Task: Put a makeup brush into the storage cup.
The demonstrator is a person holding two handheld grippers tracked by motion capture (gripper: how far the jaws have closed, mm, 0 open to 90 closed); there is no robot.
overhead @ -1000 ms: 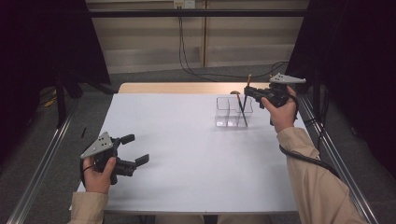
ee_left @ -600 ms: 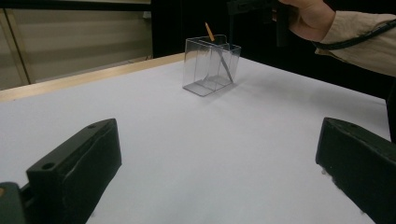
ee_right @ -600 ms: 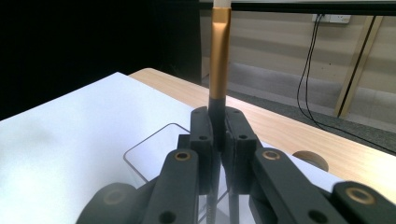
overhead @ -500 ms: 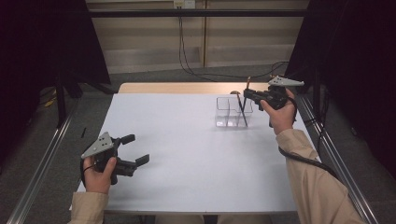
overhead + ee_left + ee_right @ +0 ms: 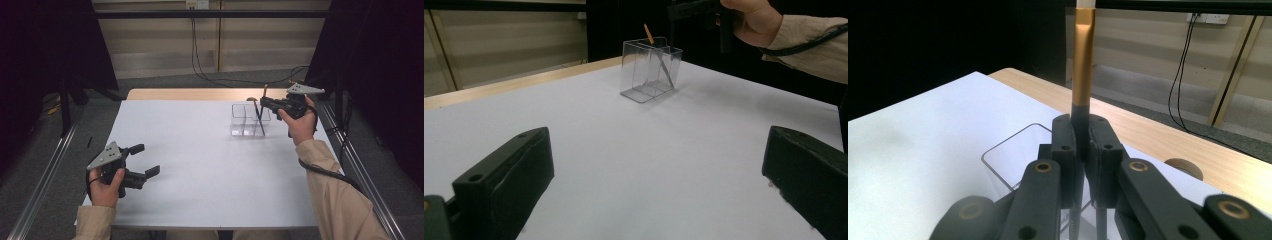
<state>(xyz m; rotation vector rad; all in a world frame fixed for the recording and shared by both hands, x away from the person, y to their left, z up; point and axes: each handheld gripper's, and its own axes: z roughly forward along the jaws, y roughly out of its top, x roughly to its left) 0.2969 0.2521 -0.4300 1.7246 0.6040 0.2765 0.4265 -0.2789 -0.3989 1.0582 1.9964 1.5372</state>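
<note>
Clear plastic is making up the bin (image 5: 250, 120) standing toward the far right of the white tabletop (image 5: 200, 165), and it is divided into compartments, at least two side by side in the high view. The right claw (image 5: 263, 103) is hovering at the bin's right-hand end, pressed together on a slim brush (image 5: 1083, 65) whose gold ferrule is rising straight up between the jaws in the right gripper view. Its long axis is running close to upright, slightly tilted, with the dark lower part reaching down into the rightmost compartment and the pale tip sticking up above the rim. Whether the lower end is touching the floor of the bin is hard to tell. The other compartments are looking empty, as far as the clear walls allow. The left claw (image 5: 142, 165) is resting low over the near left of the tabletop, spread wide and gripping nothing, well apart from the bin, which is lying ahead of it. The right hand (image 5: 300, 122) is plainly the nearer one, so any coming move, a drop or a lift, is likely turning on keeping the brush vertical over that compartment.
</note>
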